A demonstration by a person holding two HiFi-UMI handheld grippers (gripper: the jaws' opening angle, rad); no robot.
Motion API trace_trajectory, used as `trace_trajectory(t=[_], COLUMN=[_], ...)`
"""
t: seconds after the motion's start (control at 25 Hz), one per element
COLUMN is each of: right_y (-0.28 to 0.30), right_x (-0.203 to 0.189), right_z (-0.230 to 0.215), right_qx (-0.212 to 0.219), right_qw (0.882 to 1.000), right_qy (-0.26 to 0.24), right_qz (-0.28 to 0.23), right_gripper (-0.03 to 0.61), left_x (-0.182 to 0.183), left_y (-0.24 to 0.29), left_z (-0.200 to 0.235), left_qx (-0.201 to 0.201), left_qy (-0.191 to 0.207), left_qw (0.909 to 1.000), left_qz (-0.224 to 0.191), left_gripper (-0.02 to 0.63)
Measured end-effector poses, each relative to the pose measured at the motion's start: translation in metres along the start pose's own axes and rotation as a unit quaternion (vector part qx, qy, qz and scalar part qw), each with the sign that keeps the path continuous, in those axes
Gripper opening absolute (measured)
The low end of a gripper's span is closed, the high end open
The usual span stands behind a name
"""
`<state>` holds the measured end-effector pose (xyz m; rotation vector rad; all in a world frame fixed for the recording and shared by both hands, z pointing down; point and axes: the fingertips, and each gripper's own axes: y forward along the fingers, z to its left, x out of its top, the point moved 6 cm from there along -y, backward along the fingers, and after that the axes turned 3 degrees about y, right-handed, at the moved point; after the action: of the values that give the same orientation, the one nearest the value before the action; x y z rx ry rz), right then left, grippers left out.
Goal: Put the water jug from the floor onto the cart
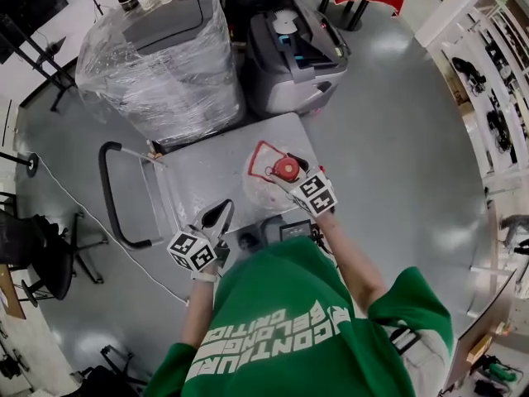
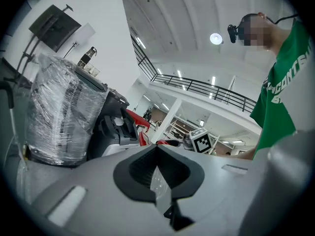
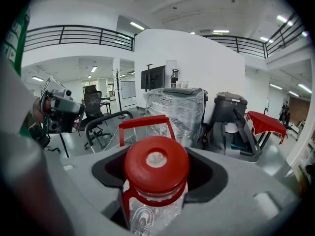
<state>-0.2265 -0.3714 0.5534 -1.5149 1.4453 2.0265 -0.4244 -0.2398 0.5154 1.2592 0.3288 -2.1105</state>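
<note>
The water jug (image 1: 263, 187) is clear plastic with a red cap and a red carry handle. It stands upright over the grey cart deck (image 1: 207, 168), near the deck's right side; whether its base touches the deck is hidden. My right gripper (image 1: 287, 172) is shut on its neck just under the cap. In the right gripper view the red cap (image 3: 156, 165) fills the hollow of the right gripper (image 3: 157, 154). My left gripper (image 1: 221, 209) hovers at the cart's near edge, left of the jug, jaws together with nothing held. The left gripper (image 2: 157, 149) points level towards the machines.
The cart's black push handle (image 1: 107, 193) is at its left end. A plastic-wrapped machine (image 1: 161, 60) and a dark grey machine (image 1: 293, 48) stand just beyond the cart. An office chair (image 1: 41, 255) is at the left, shelving (image 1: 496, 98) at the right.
</note>
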Motion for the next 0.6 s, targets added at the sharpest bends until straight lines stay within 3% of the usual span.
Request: trace_trajectory(t=[0.6], right_y=[0.050], right_x=[-0.028], right_z=[-0.040], right_qx=[0.037], right_qw=[0.995], right_qy=[-0.036], right_qz=[0.083], right_gripper=[0.302], left_x=[0.016], left_y=[0.036], left_z=[0.015], left_qx=[0.038], left_qy=[-0.004], left_qw=[0.9993], left_qz=[0.005], left_gripper=[0.009])
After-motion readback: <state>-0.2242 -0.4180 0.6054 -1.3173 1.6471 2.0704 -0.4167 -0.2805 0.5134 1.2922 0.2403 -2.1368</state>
